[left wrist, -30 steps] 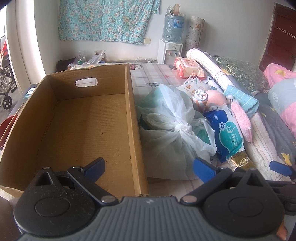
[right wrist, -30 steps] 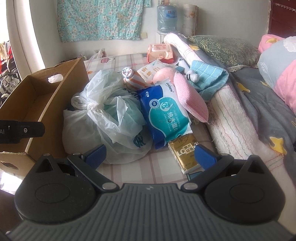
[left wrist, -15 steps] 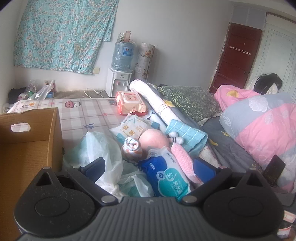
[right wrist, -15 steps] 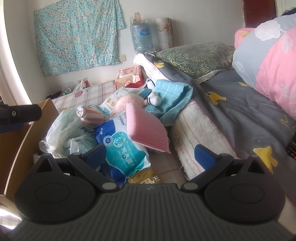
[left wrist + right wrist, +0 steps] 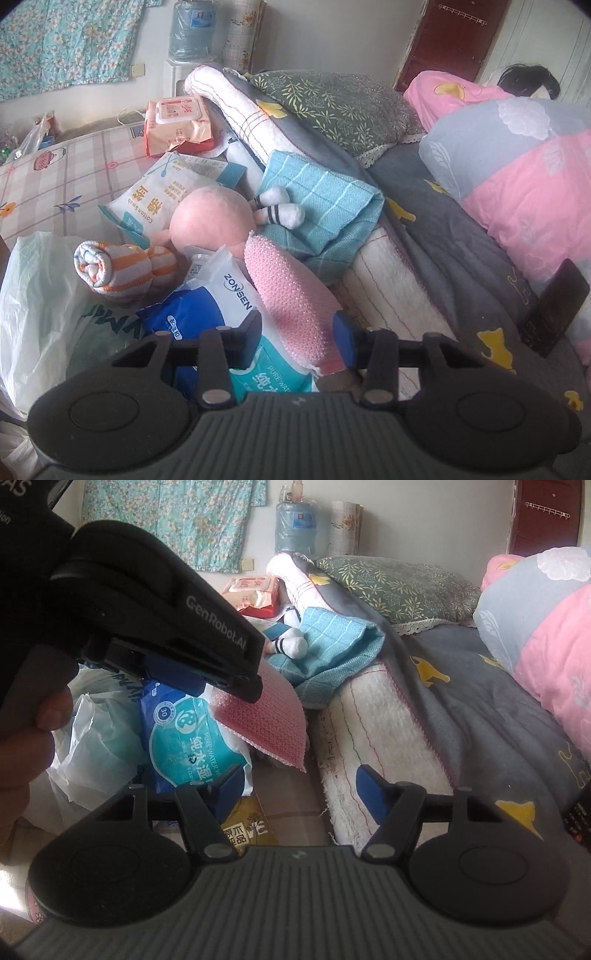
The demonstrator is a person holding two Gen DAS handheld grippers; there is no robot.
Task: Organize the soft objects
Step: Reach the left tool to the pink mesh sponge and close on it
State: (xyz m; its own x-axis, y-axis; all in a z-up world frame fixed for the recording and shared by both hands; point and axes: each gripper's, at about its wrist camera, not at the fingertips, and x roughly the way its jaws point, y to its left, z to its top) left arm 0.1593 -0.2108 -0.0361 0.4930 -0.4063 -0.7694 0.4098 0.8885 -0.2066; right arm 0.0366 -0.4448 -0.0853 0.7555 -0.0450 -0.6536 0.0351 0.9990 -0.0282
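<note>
Two grippers work over the bed. Left gripper [image 5: 297, 338]: fingers have just been closing, now narrow, straddling the near end of the pink knitted cloth [image 5: 291, 299]; pad contact cannot be confirmed. Right gripper [image 5: 295, 792]: fingers also just closing, about half wide, nothing between them. Cloth lies on the blue wet-wipes pack [image 5: 221, 306], beside the white blanket edge [image 5: 388, 291]. Beyond: striped rolled socks [image 5: 110, 267], pink plush toy [image 5: 212, 218], teal folded towel [image 5: 321, 206].
</note>
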